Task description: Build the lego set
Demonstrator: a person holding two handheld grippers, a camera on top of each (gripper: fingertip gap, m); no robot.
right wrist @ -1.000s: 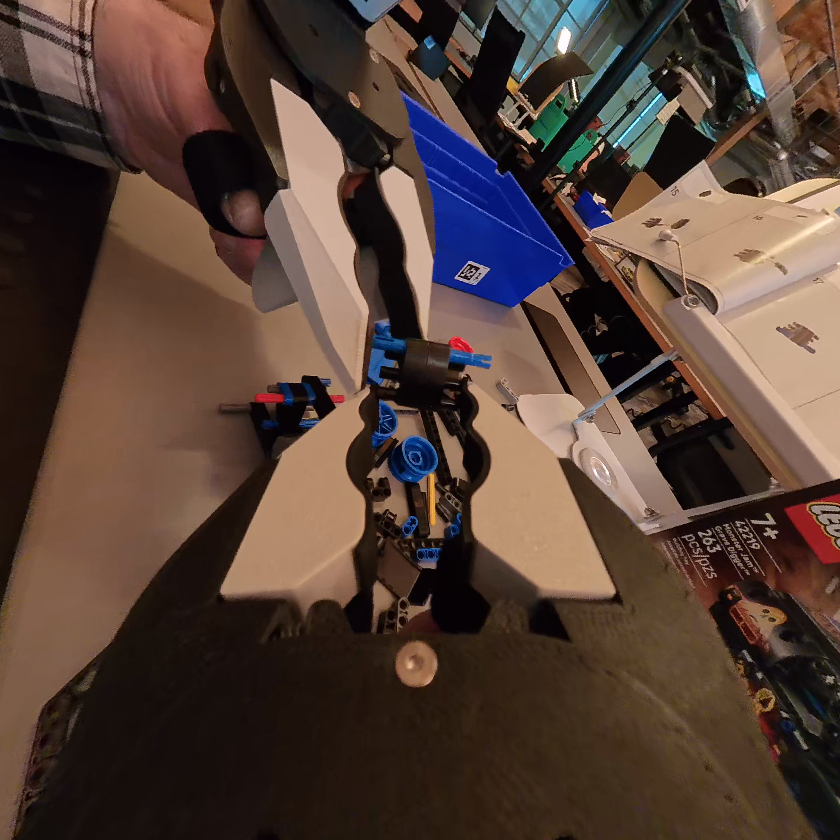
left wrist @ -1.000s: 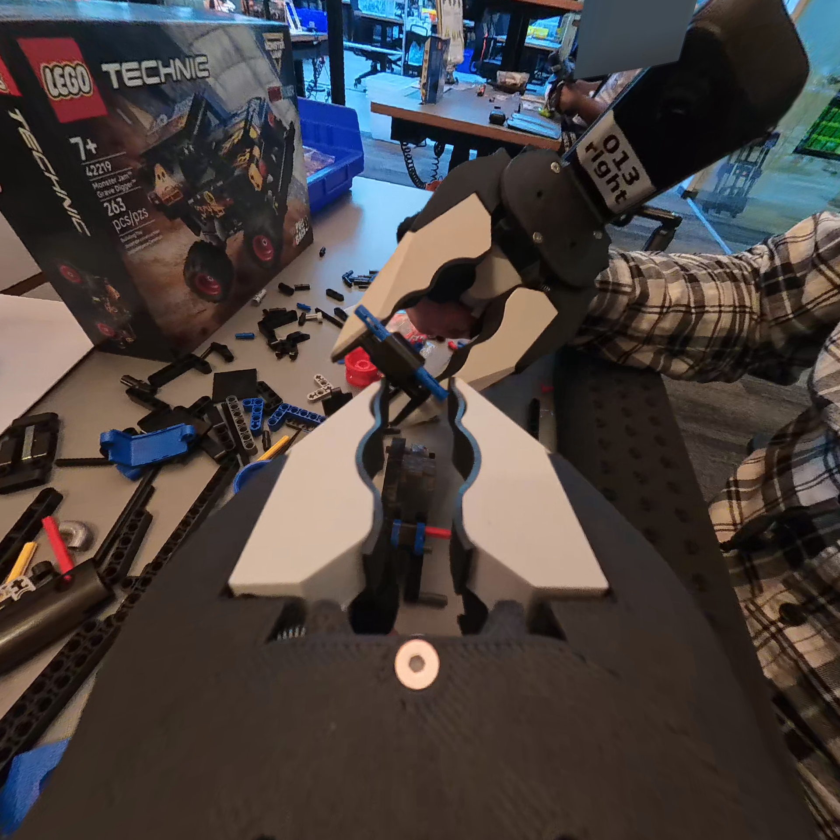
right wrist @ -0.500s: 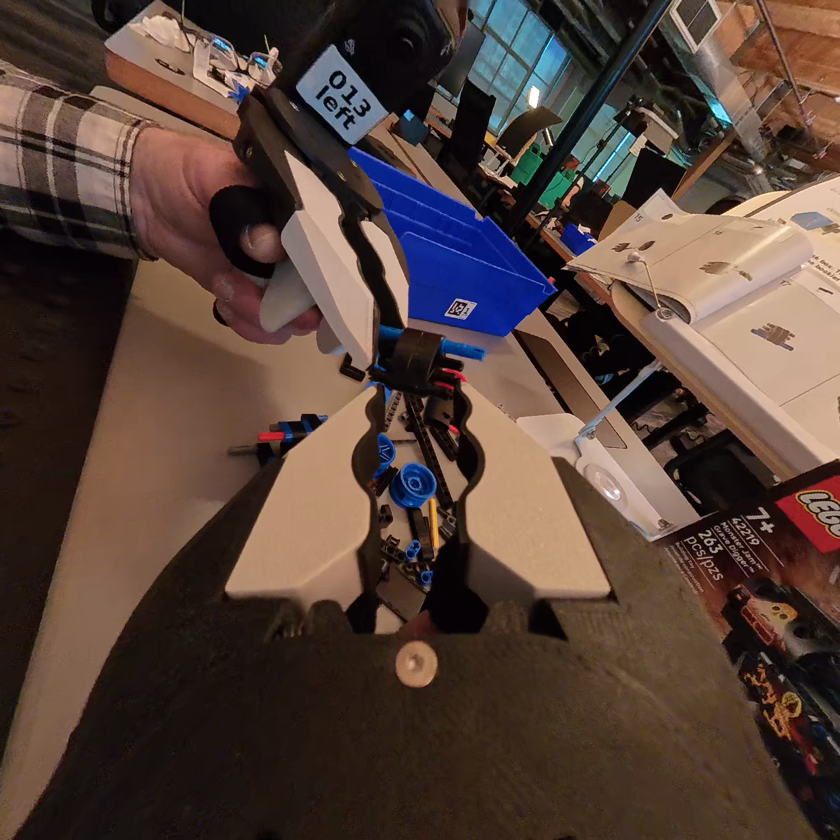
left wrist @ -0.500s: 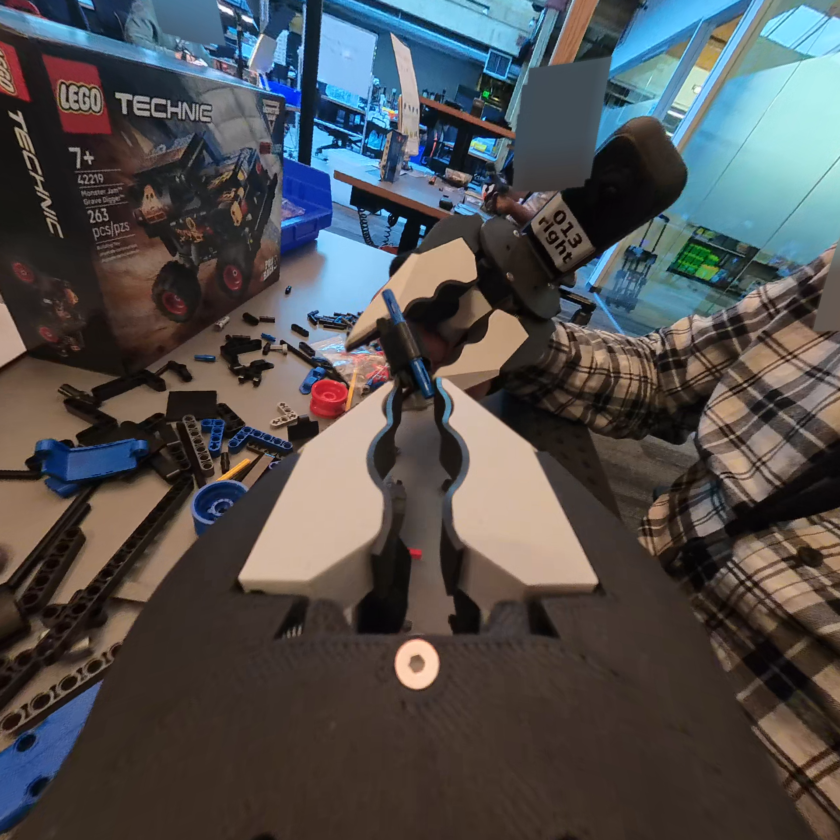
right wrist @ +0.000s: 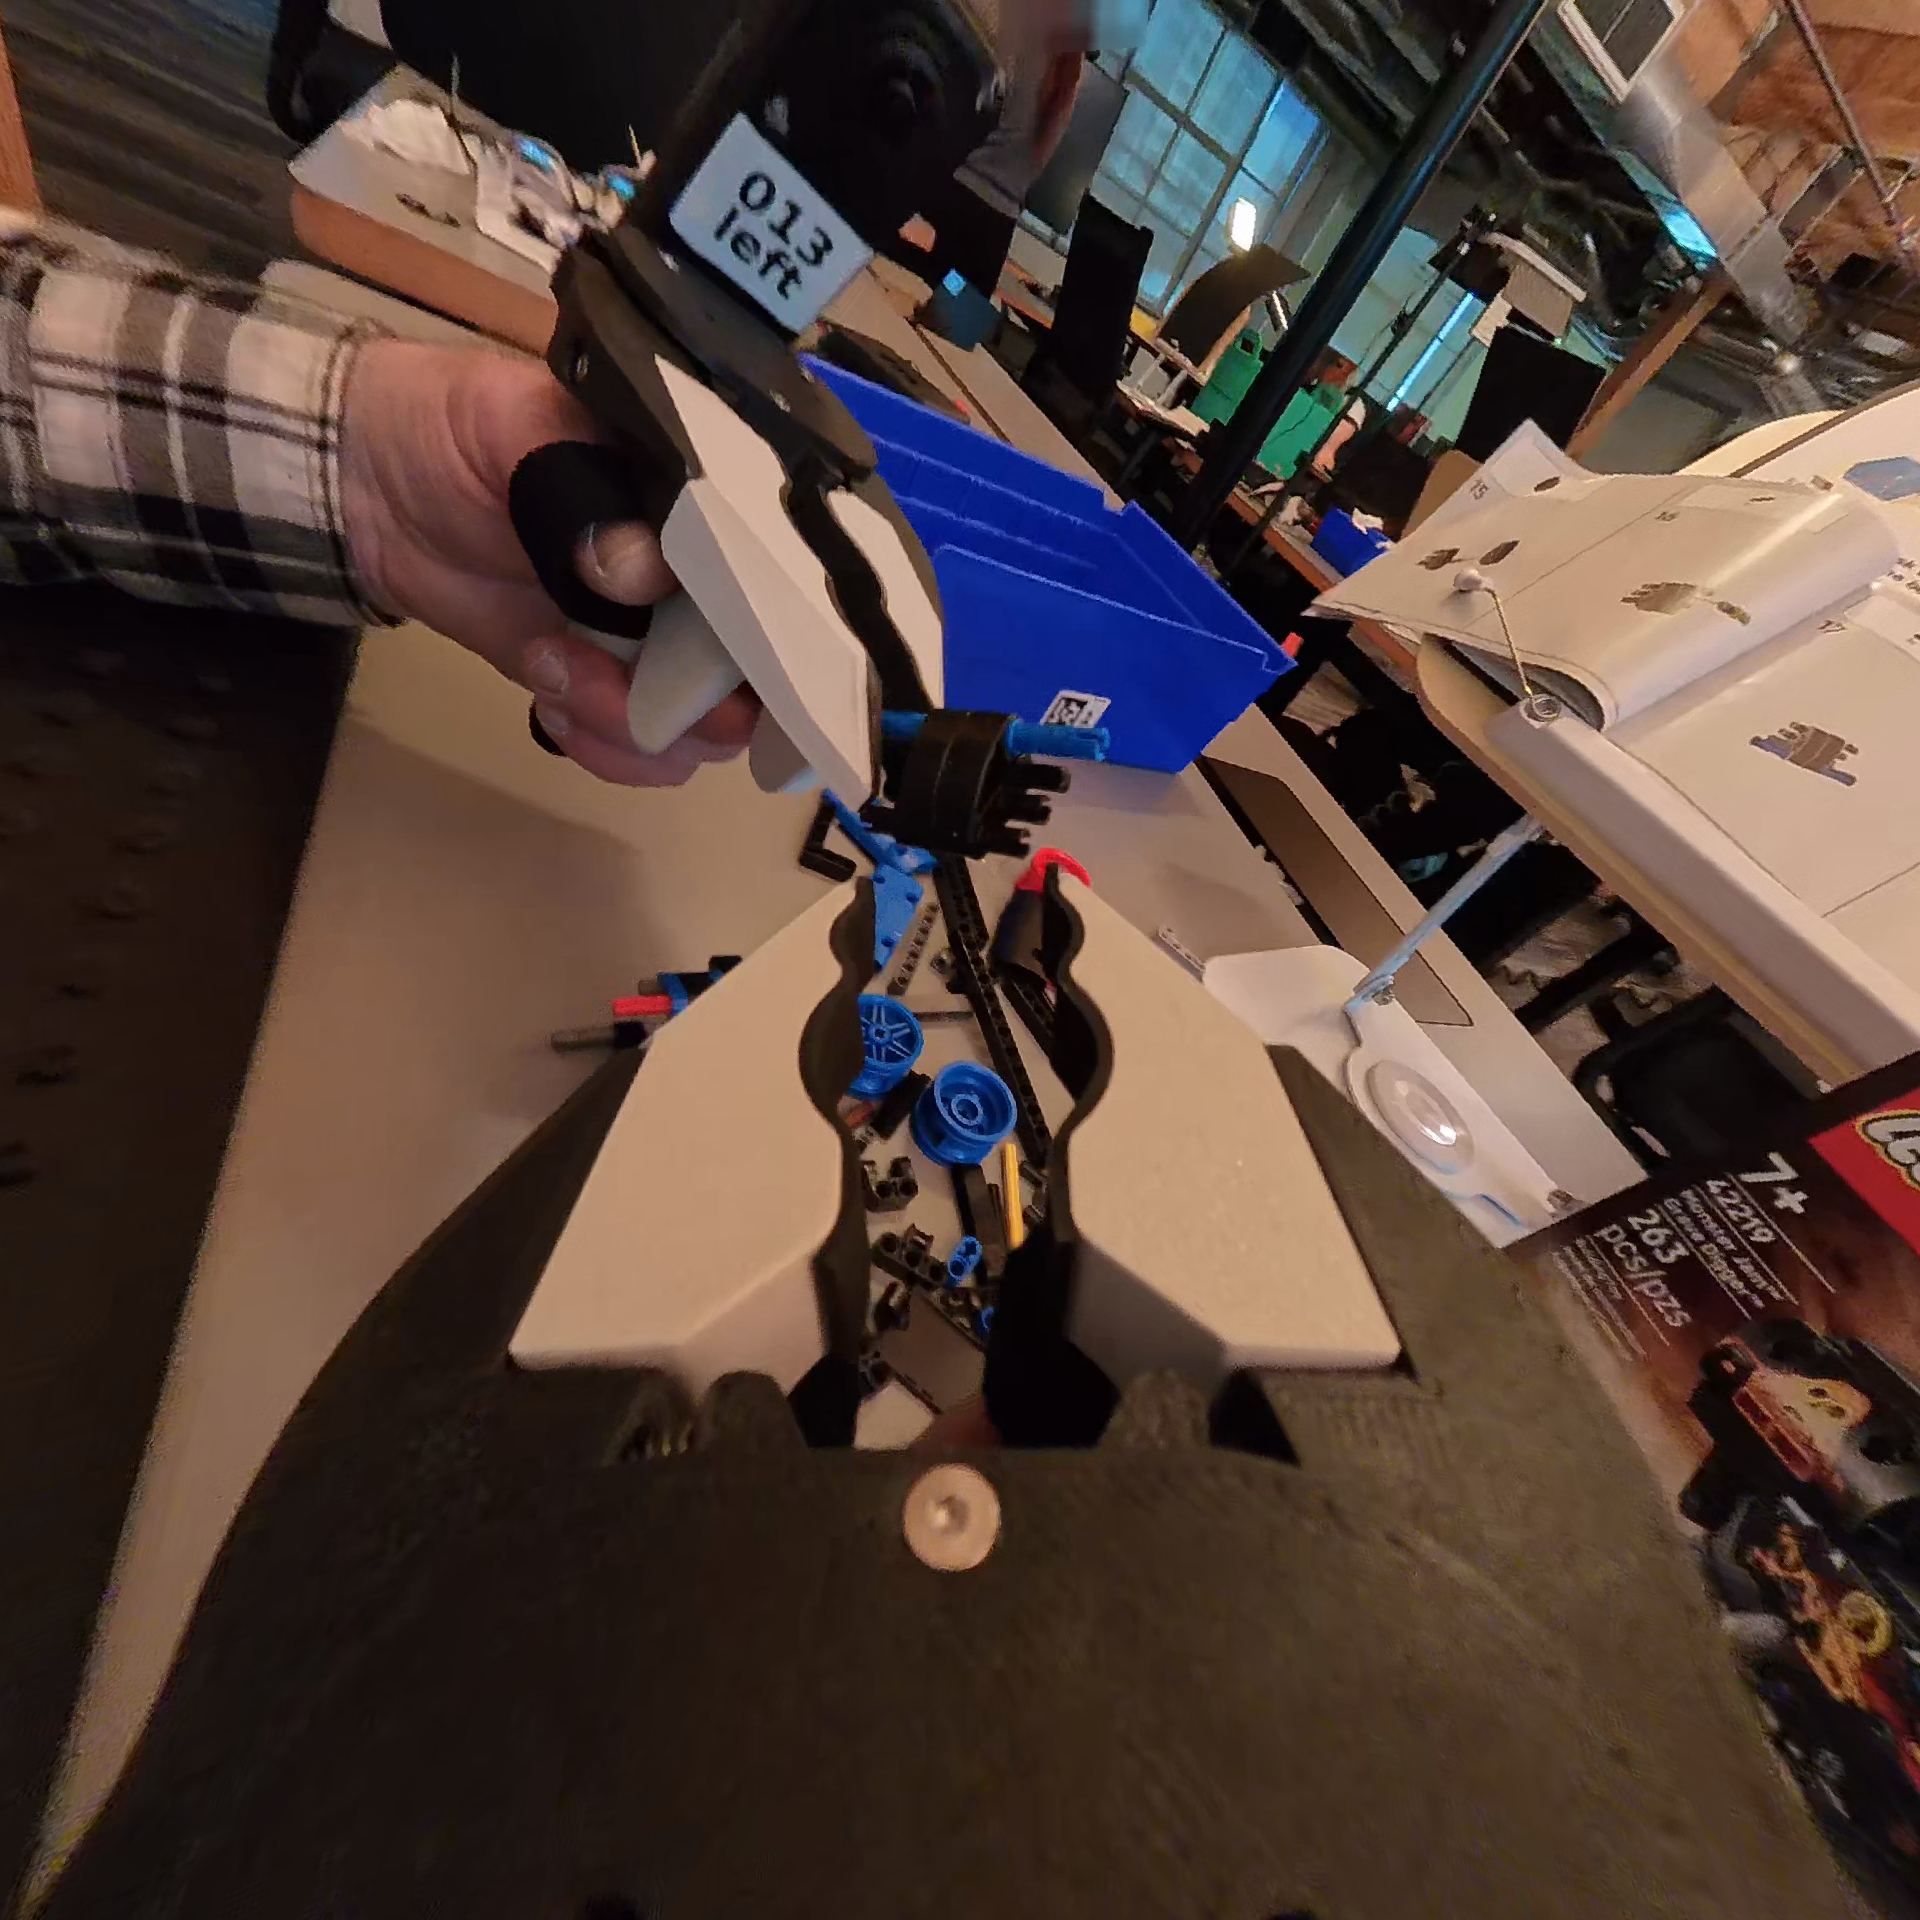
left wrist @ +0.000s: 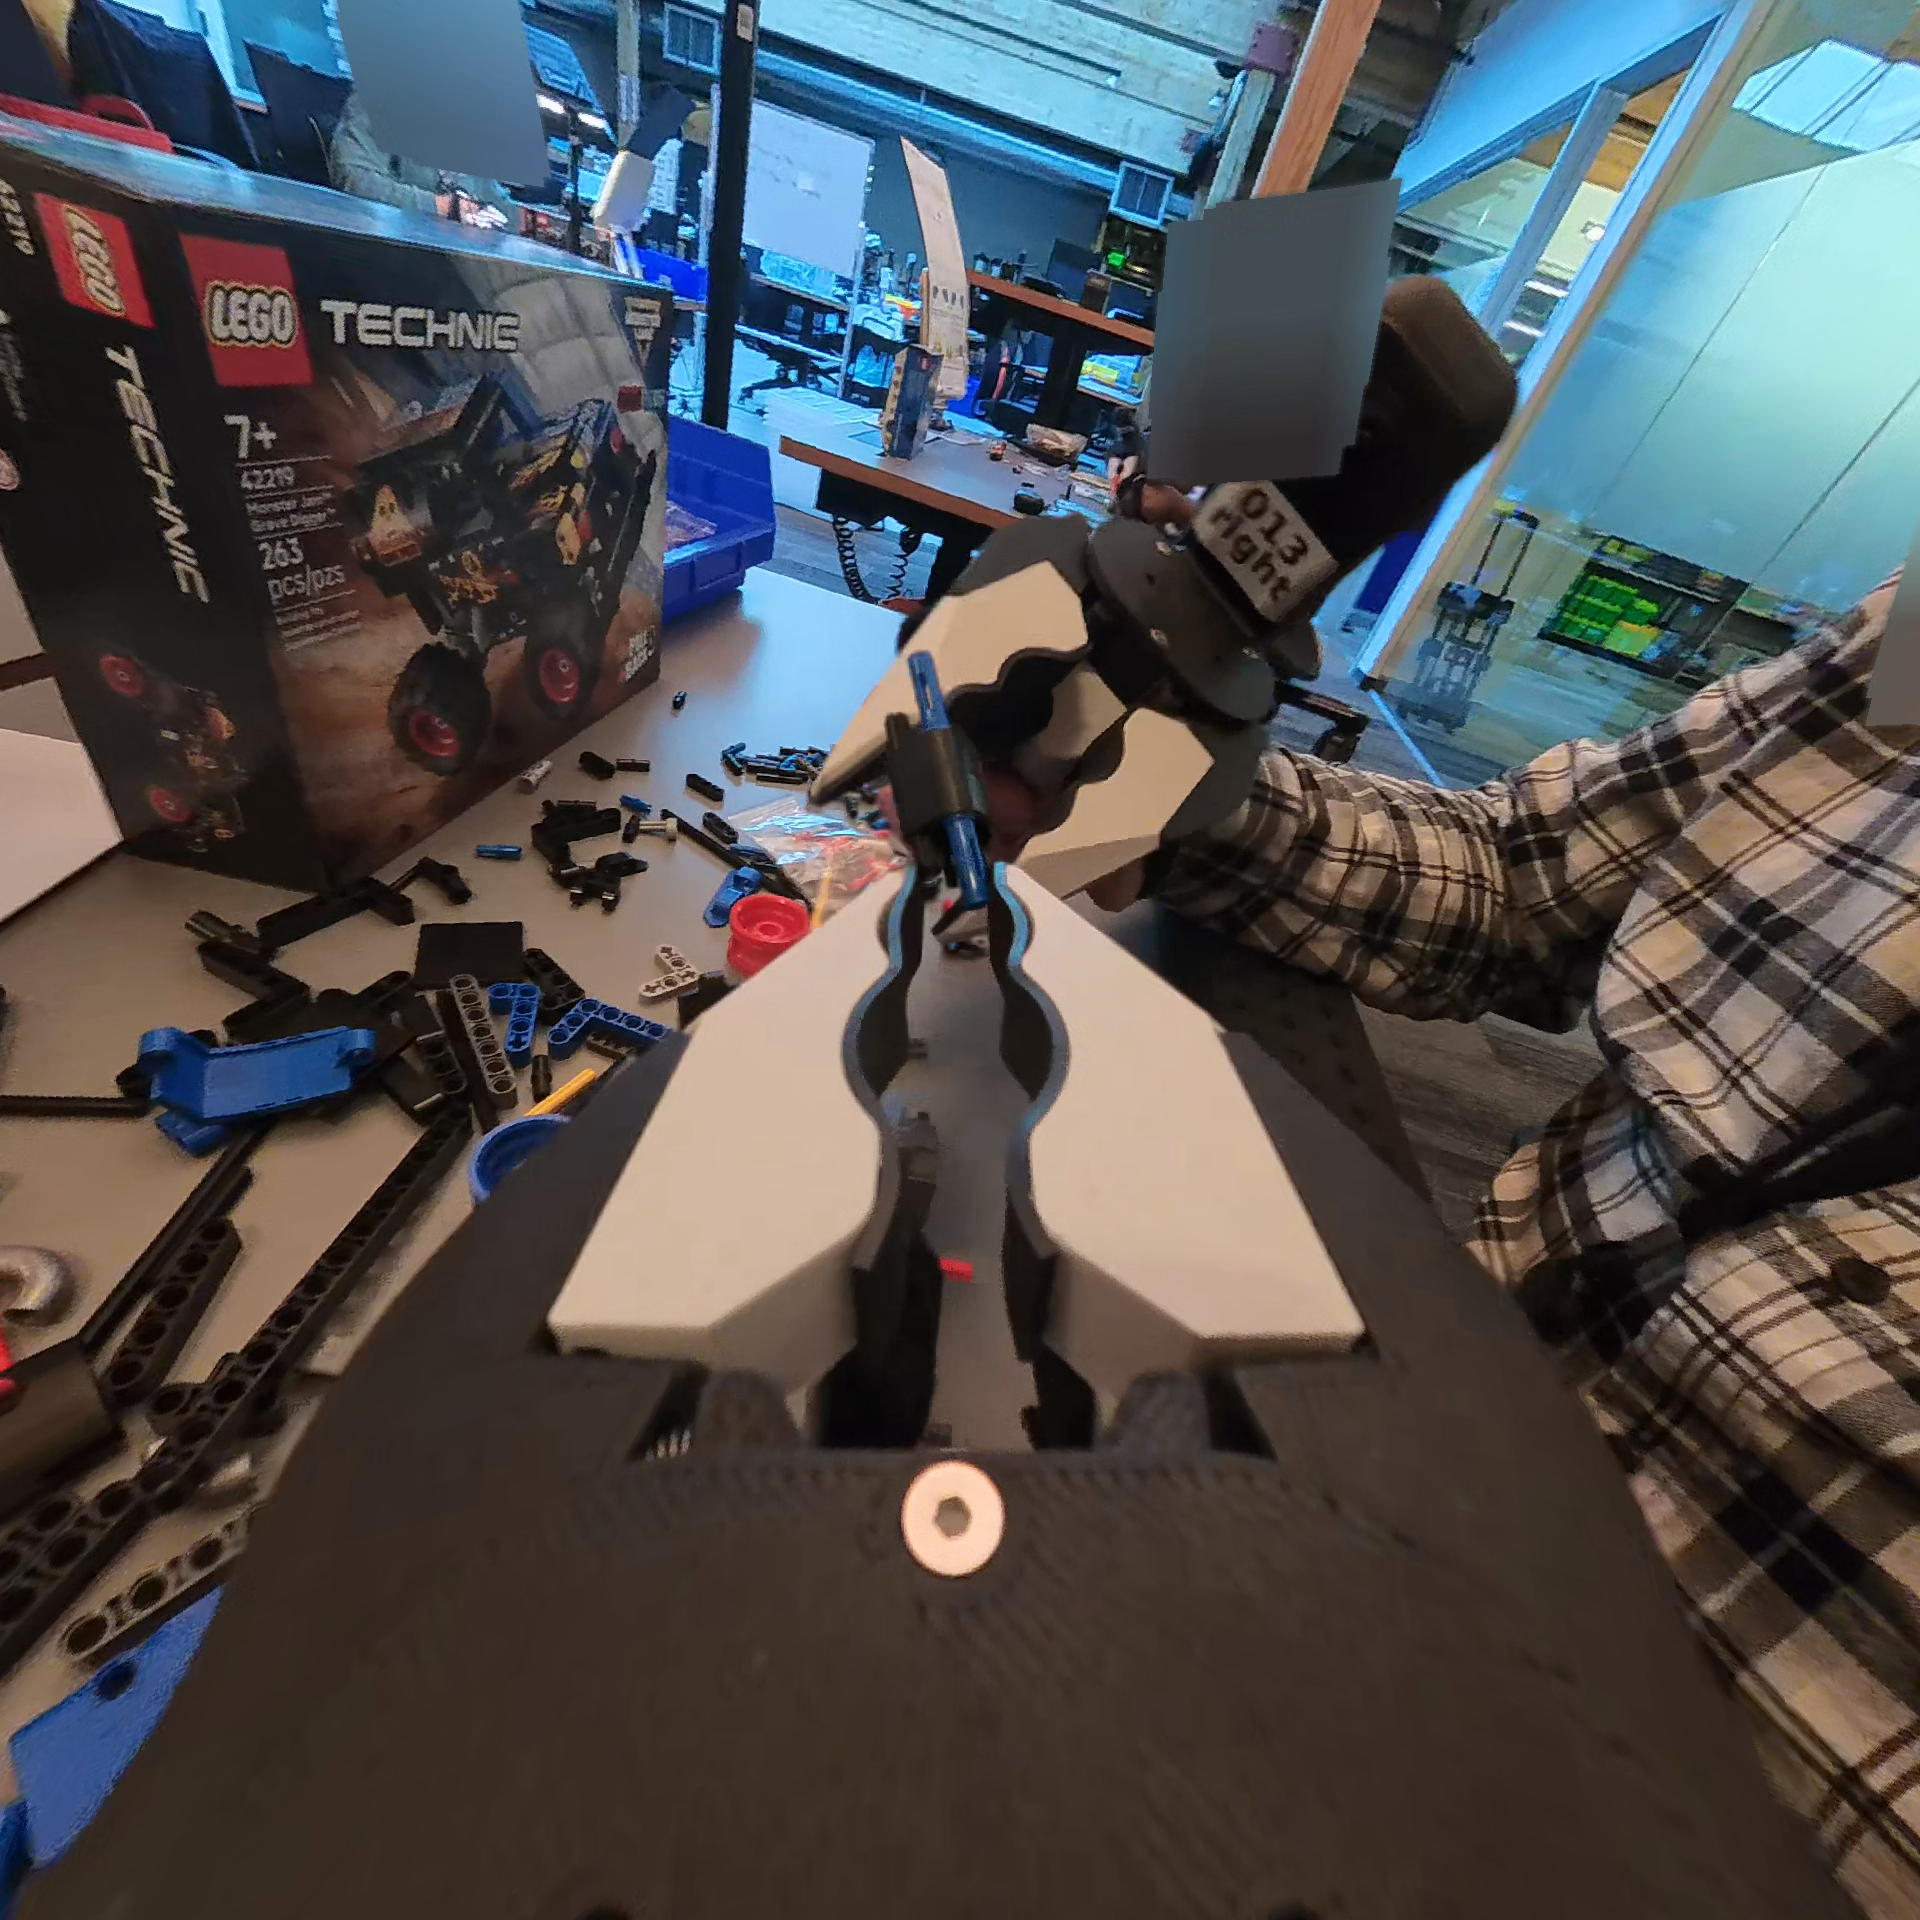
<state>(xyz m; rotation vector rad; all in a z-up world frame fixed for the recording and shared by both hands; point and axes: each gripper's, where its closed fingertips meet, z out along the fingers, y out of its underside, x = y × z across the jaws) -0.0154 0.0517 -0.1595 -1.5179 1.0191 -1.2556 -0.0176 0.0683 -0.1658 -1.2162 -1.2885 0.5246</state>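
Handover done: black sub-assembly [right wrist: 961, 774] on blue axle now held by left gripper [left wrist: 956, 883], jaws pinching axle end, mid-air above worktop [right wrist: 468, 831]. Right gripper [right wrist: 951, 894] has let go, jaws spread, backed just near. Right free to fetch next piece from loose parts [left wrist: 488, 1029], far left.

Open workshop: wooden desks [left wrist: 935, 478], glass partitions [left wrist: 1714, 364], bright windows [right wrist: 1195, 187].
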